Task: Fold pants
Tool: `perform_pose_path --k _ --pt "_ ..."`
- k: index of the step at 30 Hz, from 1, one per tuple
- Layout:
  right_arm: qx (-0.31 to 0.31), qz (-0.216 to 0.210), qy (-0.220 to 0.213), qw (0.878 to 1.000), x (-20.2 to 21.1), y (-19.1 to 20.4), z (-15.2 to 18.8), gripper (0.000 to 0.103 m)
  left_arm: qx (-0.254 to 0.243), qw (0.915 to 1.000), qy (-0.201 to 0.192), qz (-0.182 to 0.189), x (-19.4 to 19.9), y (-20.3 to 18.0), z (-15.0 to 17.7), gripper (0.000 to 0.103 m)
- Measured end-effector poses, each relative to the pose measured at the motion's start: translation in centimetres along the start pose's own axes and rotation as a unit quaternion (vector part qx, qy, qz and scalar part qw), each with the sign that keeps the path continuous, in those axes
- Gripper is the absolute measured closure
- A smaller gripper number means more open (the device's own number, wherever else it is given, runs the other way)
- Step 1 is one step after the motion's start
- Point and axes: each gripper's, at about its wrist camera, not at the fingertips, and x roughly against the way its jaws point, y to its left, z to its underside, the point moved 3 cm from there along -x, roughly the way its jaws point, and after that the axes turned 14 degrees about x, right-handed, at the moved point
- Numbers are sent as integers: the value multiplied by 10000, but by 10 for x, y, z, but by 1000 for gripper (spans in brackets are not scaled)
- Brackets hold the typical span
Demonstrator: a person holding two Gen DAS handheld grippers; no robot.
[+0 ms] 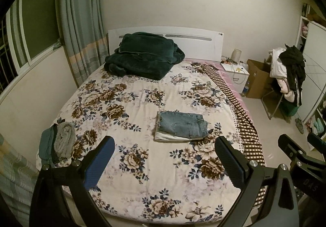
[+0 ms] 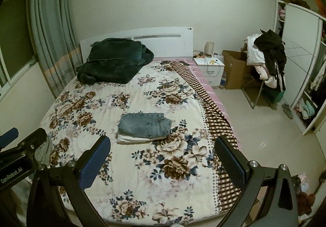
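Where right view clips it, grey bundle (image 1: 64, 141) shows whole.

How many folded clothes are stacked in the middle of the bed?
2: folded blue denim jeans on top, and a folded white garment directly underneath. More could be hidden between them.

Place: a home bedroom is showing in both views.
Landmark: a bed (image 1: 142, 166) with a floral cover is filling the room's middle.
At its head: a white headboard (image 1: 195, 43) is standing against the wall.
Right of the head: a nightstand (image 1: 237, 73) is sitting beside a cardboard box (image 1: 257, 79).
Left of it: curtains (image 1: 81, 23) are hanging by a window (image 1: 38, 17).
Far right of it: a wardrobe (image 2: 301, 60) is standing open.
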Motion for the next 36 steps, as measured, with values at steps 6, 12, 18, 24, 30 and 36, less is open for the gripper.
perform_pose_path --k 6,12,18,24,30,36 --pt "6 1 -21 10000 -2 0 -1 0 9 10000 -33 -4 1 0 -2 3" --pt "16 -8 -24 10000 -4 1 -3 0 7 10000 -36 -10 2 -1 -2 3" --pt "11 -6 -36 10000 -4 0 -4 0 11 10000 -52 -8 3 -1 -3 3" --pt "7 -15 -28 10000 -4 0 -4 0 13 10000 -47 -1 3 -2 -3 3" --pt "13 -16 -24 10000 -4 0 -3 0 8 10000 -51 -8 3 -2 -3 3" --pt "5 -15 -28 10000 -4 1 -3 0 7 10000 -56 -12 4 -4 -4 3"
